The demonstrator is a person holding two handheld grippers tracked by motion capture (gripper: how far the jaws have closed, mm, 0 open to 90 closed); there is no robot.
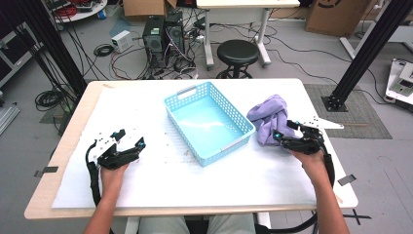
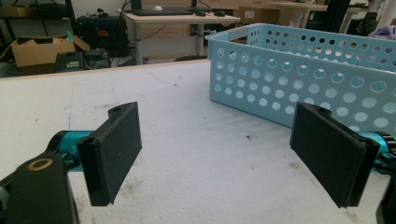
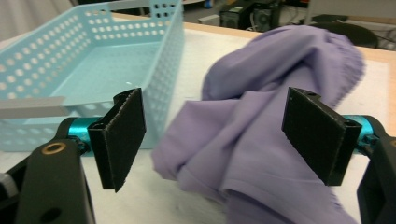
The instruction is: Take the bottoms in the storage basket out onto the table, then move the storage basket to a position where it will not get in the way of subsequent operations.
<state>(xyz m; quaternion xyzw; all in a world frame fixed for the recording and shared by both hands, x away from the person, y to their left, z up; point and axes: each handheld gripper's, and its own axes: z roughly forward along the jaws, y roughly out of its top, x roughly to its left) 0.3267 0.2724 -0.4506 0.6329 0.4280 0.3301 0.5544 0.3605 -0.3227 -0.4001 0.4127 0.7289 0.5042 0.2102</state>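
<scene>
- Nearest the lens in the right gripper view, the two black pads (image 3: 122,140) of the right gripper (image 3: 219,140) stand wide apart with nothing pressed between them; the purple cloth (image 3: 261,126) lies bunched just past them, filling the centre and right of that frame
- White table (image 1: 160,175) carries everything; on it the light-blue basket (image 1: 181,114) sits at centre of the high view, its long axis running from upper left to lower right, with nothing in it
- Purple cloth (image 1: 269,118) is heaped at centre right of the high view, just beside the basket's right-hand long wall and outside it; its folds run roughly up and down the frame
- Right gripper (image 1: 287,130) sits at the cloth's lower right edge, jaws pointing left into the heap; whether a pad brushes the fabric I cannot tell; this hand is plainly the nearer one, so my judgement is that any grasp falls to it, and the basket lies further left
- Left gripper (image 1: 130,139) rests at lower left of the high view, well apart from the cloth, with the basket between; its jaws gape wide over bare table, the basket (image 2: 299,79) at upper right in its own view
</scene>
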